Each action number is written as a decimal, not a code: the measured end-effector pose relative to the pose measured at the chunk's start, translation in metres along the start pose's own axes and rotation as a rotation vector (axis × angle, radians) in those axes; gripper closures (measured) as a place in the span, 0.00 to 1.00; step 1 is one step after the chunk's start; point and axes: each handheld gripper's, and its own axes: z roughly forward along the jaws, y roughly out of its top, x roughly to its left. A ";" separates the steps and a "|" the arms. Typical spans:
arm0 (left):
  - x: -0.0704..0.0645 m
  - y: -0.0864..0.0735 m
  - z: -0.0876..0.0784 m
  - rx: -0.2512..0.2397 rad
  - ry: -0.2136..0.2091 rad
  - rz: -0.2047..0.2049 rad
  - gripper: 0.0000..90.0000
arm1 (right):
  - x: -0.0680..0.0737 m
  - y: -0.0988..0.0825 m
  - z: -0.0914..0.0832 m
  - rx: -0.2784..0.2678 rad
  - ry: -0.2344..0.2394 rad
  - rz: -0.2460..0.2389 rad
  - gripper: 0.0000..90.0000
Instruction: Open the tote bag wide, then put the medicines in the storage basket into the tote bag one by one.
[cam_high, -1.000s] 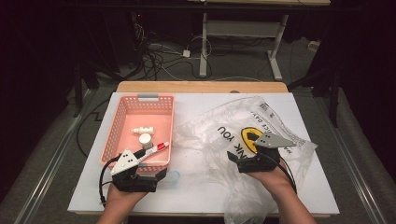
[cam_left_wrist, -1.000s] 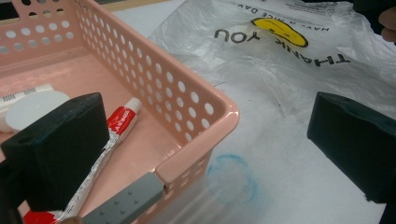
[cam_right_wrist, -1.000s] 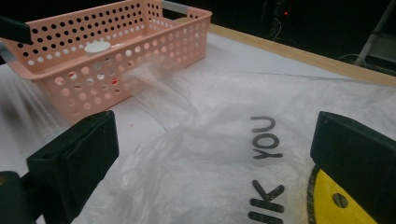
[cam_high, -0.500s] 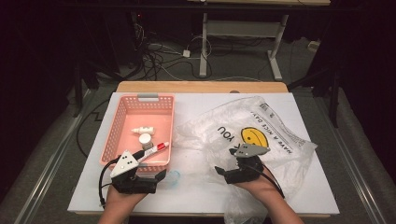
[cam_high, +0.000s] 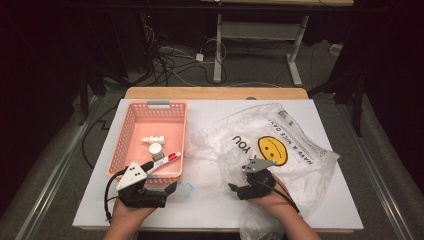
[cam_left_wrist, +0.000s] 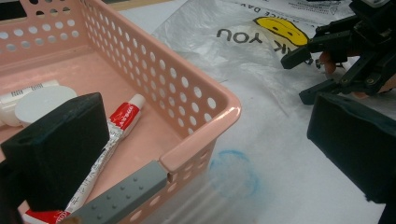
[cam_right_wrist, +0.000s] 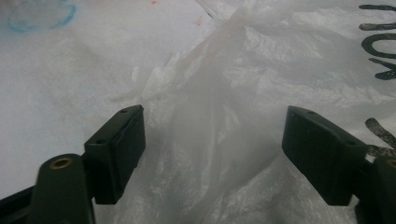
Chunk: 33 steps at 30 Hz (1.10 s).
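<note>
**White tabletop: right gripper closing on bag fold**

White table (cam_high: 210, 210), one pink basket (cam_high: 150, 140) as landmark. Right of it, one plastic bag (cam_high: 280, 150). My right gripper (cam_right_wrist: 212, 140) has just been closing, pads not yet touching the ridge between them; I'd pinch one layer. Left gripper (cam_left_wrist: 205, 140) wide, straddling the basket's corner. Inside: one tube (cam_left_wrist: 112, 135), two white containers.

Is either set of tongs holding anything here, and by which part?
Nothing is held. The right tongs, which have just been closing, straddle a raised fold of the plastic bag without pinching it. The left tongs stand open astride the pink basket's corner.
</note>
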 end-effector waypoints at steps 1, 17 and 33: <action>0.000 0.000 0.000 0.000 0.000 0.000 0.00 | 0.001 0.000 0.000 0.004 -0.007 0.001 0.28; -0.001 0.000 0.001 0.003 -0.005 0.000 0.00 | -0.006 -0.003 -0.004 -0.030 -0.003 0.068 0.65; 0.000 0.000 0.002 0.003 -0.018 -0.009 0.00 | -0.008 -0.003 -0.012 -0.063 -0.016 0.034 0.98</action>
